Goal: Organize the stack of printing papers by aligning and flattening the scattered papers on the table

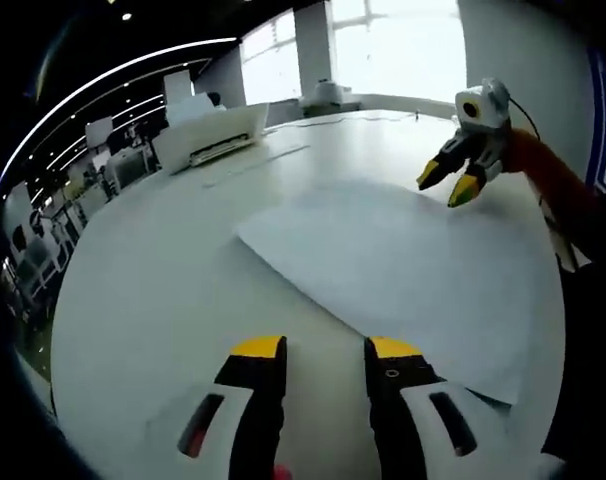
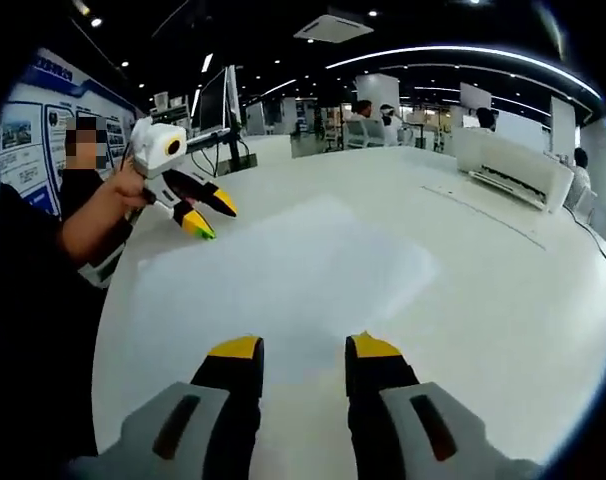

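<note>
White table carries the papers, lying flat at its middle, printer far behind. Left gripper and right gripper hover over the papers' edges, jaws apart, empty.

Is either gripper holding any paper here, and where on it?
Nothing is held. The left gripper and right gripper are open above the paper stack.

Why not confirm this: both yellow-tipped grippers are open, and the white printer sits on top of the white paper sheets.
Not quite. Both grippers, left gripper and right gripper, are open, but the white printer stands apart from the white paper sheets, farther along the table, as the left gripper view shows.
</note>
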`<state>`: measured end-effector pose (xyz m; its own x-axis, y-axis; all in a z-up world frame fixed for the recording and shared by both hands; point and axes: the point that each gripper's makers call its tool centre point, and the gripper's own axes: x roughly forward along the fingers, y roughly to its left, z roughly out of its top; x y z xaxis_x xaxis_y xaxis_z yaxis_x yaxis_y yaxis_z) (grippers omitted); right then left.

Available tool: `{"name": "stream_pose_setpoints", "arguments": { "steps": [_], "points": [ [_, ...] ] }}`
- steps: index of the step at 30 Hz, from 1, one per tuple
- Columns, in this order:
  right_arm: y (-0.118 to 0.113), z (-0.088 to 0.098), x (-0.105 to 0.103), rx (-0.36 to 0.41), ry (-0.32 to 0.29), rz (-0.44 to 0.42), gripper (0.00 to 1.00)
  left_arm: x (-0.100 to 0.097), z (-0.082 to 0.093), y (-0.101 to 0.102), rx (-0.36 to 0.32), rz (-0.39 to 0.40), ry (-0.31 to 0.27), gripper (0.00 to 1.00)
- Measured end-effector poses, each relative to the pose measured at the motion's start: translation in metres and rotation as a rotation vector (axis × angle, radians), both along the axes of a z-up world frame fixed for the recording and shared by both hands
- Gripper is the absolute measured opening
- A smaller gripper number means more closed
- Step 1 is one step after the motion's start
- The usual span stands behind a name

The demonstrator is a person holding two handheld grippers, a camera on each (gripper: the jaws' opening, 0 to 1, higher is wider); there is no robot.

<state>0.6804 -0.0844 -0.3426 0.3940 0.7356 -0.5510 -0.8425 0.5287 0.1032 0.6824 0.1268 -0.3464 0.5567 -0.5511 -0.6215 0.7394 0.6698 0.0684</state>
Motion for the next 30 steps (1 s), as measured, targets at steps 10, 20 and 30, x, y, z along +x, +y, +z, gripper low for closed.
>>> {"name": "stream_pose_setpoints", "arguments": {
  "steps": [10, 20, 30],
  "points": [
    [-0.008, 0.012, -0.009, 0.007, -0.020, -0.015, 0.29, -0.008, 0.009, 0.010, -0.001, 0.008, -0.019, 0.36],
    [-0.027, 0.023, -0.034, 0.007, -0.052, -0.047, 0.31, -0.031, 0.022, 0.042, -0.049, 0.050, -0.039, 0.37],
    [-0.041, 0.031, -0.051, 0.013, -0.077, -0.036, 0.32, -0.062, 0.026, 0.074, -0.143, 0.112, -0.042, 0.38]
  ]
}}
